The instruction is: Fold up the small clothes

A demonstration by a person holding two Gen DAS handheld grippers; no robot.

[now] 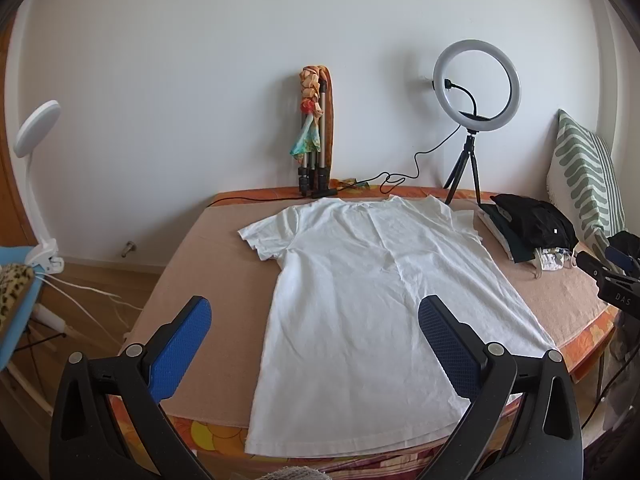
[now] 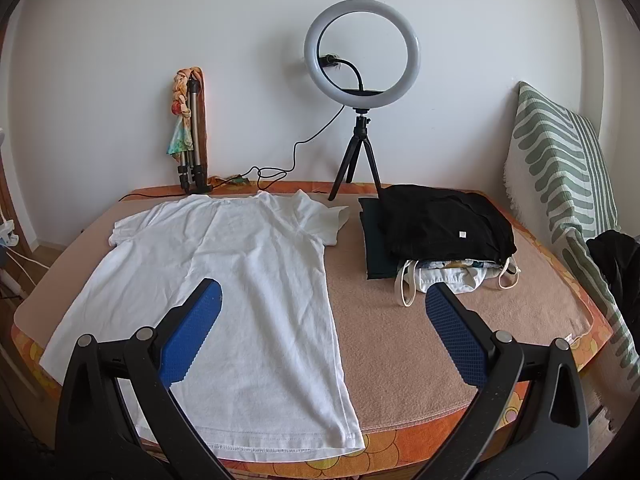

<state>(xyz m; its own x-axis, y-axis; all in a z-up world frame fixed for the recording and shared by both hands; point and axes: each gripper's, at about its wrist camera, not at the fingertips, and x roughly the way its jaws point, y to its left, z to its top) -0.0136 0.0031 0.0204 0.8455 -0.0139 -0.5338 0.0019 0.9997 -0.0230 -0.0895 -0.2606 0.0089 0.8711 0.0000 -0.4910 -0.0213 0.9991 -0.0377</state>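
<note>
A white T-shirt lies spread flat on the tan-covered table, collar toward the wall, hem at the near edge. It also shows in the right wrist view. My left gripper is open and empty, held above the shirt's lower left part. My right gripper is open and empty, held above the shirt's right edge and the bare cover. The right gripper's body shows at the far right in the left wrist view.
A pile of folded dark clothes over white items lies at the back right. A ring light on a tripod and a folded tripod with a scarf stand by the wall. A striped cushion leans at right.
</note>
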